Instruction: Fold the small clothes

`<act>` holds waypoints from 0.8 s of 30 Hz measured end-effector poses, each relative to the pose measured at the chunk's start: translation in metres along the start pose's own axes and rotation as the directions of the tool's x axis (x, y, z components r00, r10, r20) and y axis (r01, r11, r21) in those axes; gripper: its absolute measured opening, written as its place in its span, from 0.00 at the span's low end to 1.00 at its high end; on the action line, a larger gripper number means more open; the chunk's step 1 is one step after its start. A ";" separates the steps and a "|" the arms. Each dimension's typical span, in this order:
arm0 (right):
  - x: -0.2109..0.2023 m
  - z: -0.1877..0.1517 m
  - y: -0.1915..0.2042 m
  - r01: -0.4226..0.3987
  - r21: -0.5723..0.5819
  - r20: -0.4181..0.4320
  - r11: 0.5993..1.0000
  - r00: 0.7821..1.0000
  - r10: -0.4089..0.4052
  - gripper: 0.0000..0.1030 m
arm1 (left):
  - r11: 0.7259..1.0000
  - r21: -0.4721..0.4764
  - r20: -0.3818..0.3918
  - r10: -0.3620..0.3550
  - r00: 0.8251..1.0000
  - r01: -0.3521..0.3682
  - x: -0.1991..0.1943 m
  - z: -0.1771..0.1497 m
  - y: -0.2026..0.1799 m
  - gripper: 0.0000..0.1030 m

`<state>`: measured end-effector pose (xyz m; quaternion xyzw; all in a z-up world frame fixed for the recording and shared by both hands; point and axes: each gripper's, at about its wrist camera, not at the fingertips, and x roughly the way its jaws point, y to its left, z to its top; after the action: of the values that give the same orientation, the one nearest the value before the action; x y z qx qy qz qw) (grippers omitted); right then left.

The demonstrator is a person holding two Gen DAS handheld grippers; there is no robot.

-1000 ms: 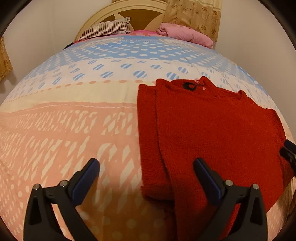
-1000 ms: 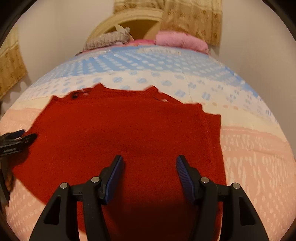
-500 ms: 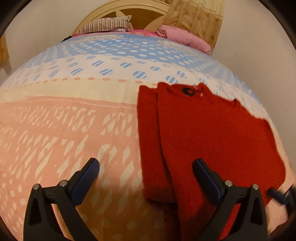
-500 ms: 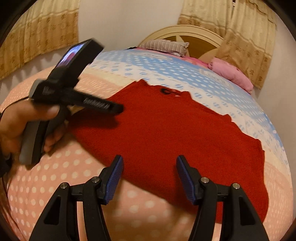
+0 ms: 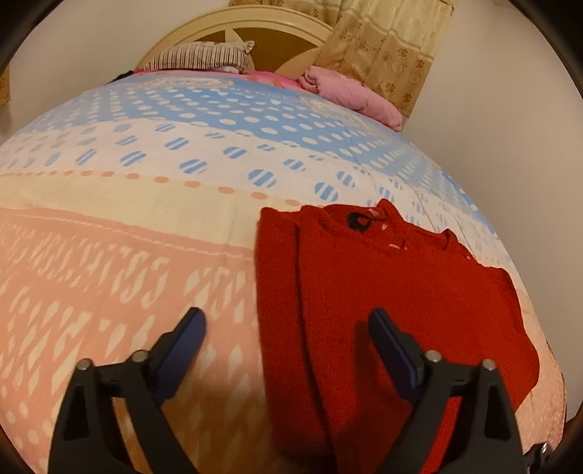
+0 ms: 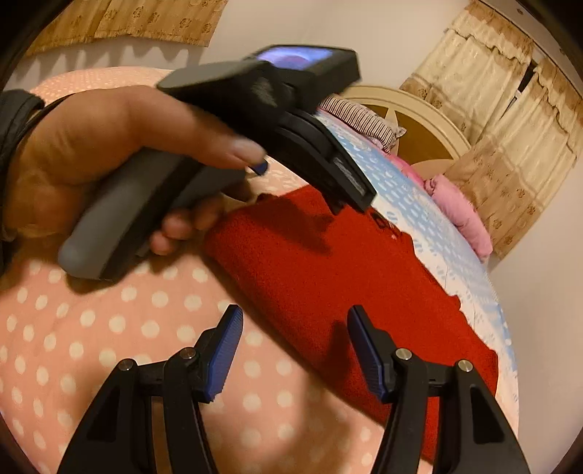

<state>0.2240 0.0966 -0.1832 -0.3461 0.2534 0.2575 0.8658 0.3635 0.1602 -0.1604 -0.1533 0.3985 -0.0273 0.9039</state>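
Right hand-held gripper (image 6: 293,350) has swung off the red sweater (image 6: 349,277), empty.

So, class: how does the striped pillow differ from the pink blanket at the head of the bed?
The striped pillow has dark and pale stripes; the pink blanket is plain. The pillow lies flat against the headboard; the blanket is bunched up beside the curtain. Both rest at the far end of the bed, away from the red sweater.
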 end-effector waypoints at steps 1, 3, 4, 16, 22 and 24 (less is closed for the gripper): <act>0.002 0.002 -0.001 -0.002 0.009 -0.005 1.000 1.000 0.002 0.59 | 1.000 0.004 -0.007 -0.016 1.000 0.016 0.003 0.001 -0.001 0.85; 0.005 0.004 -0.003 -0.012 0.033 -0.011 0.999 1.000 0.013 0.59 | 1.000 0.009 -0.018 -0.028 0.999 0.029 0.007 0.004 -0.001 0.84; 0.007 0.005 -0.004 -0.014 0.042 -0.016 0.999 1.000 0.014 0.59 | 0.999 0.007 -0.015 -0.036 0.999 0.036 0.007 0.005 -0.001 0.82; 0.010 0.009 0.018 0.013 -0.043 -0.006 0.999 1.000 -0.014 0.26 | 0.992 -0.044 -0.046 -0.119 0.992 0.117 0.017 0.011 0.007 0.24; 0.007 0.009 0.013 -0.005 -0.016 0.004 1.000 1.000 0.005 0.16 | 0.976 -0.122 -0.050 -0.186 0.981 0.179 0.016 0.013 0.017 0.16; 0.002 0.009 0.006 -0.015 0.012 0.023 1.000 1.000 0.015 0.14 | 0.971 -0.141 -0.049 -0.201 0.978 0.193 0.013 0.015 0.018 0.15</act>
<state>0.2241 0.1074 -0.1815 -0.3358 0.2476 0.2664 0.8689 0.3818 0.1795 -0.1651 -0.2522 0.4102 -0.0946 0.8713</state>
